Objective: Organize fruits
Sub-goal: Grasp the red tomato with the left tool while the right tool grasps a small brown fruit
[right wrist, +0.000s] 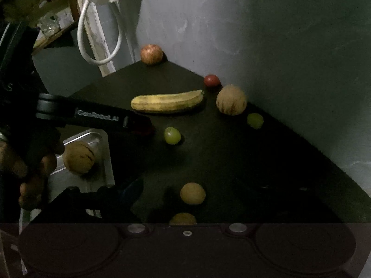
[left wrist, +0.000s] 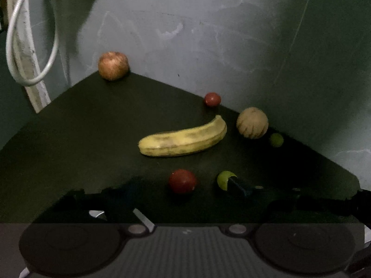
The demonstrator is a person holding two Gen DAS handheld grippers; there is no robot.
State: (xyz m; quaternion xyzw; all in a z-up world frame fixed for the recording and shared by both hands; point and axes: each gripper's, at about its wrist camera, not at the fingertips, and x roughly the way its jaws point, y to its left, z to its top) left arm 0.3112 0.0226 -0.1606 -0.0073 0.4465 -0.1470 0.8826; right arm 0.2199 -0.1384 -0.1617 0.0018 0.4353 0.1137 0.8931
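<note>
The left gripper stands with jaws parted around a round red tomato on the dark tabletop, pads apart from it. The right gripper brackets a tan round fruit, jaws open.

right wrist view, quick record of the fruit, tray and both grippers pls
banana: lying flat, mid-table
apple: far corner, by the wall
tray: at left, holds one tan round fruit
left gripper: open, red fruit between its fingers, not gripped
right gripper: open, yellowish fruit between its fingers, not gripped
</note>
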